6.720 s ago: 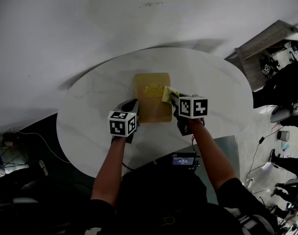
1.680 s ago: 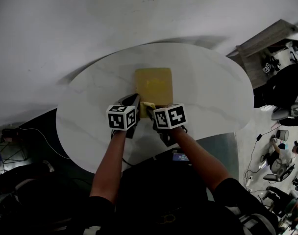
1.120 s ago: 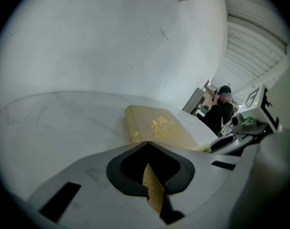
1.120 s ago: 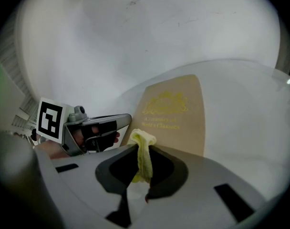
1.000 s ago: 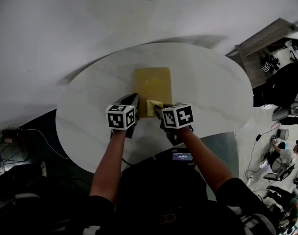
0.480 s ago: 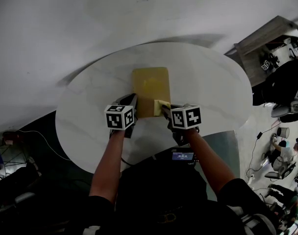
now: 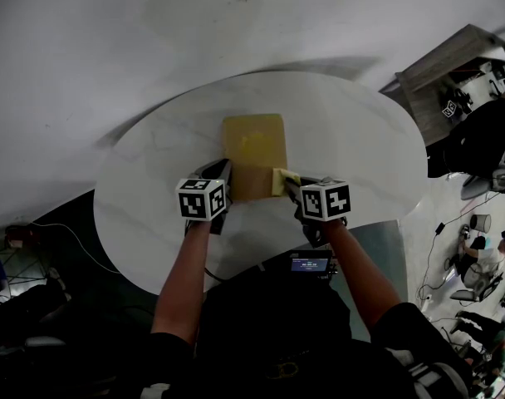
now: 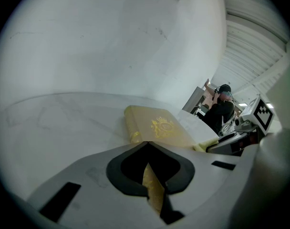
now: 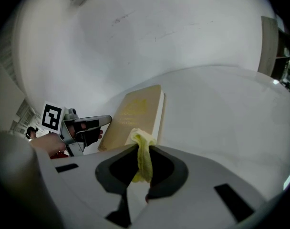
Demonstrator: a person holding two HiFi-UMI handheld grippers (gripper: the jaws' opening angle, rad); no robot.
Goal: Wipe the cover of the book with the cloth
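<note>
Tan-yellow hardcover book (image 7: 254, 152) with a gold crest on its cover lies flat near the middle of the round white marble table (image 7: 369, 140), its spine to the left. It looks stiff and fairly heavy. The smooth cover could probably slide on the marble under a wiping stroke, so steadying it by a near corner or edge seems sensible.

The left claw (image 7: 223, 173) does just that. Its jaws are pressed together on the book's near left corner, and a sliver of cover shows between them in the left gripper view.

The right claw (image 7: 290, 183) pinches a small pale-yellow cloth (image 7: 280, 180), soft and limp, bunched and drooping from the tips. The cloth sits at the book's near right edge, touching it or just over it. Most of the cover lies beyond it, on the far side.
</note>
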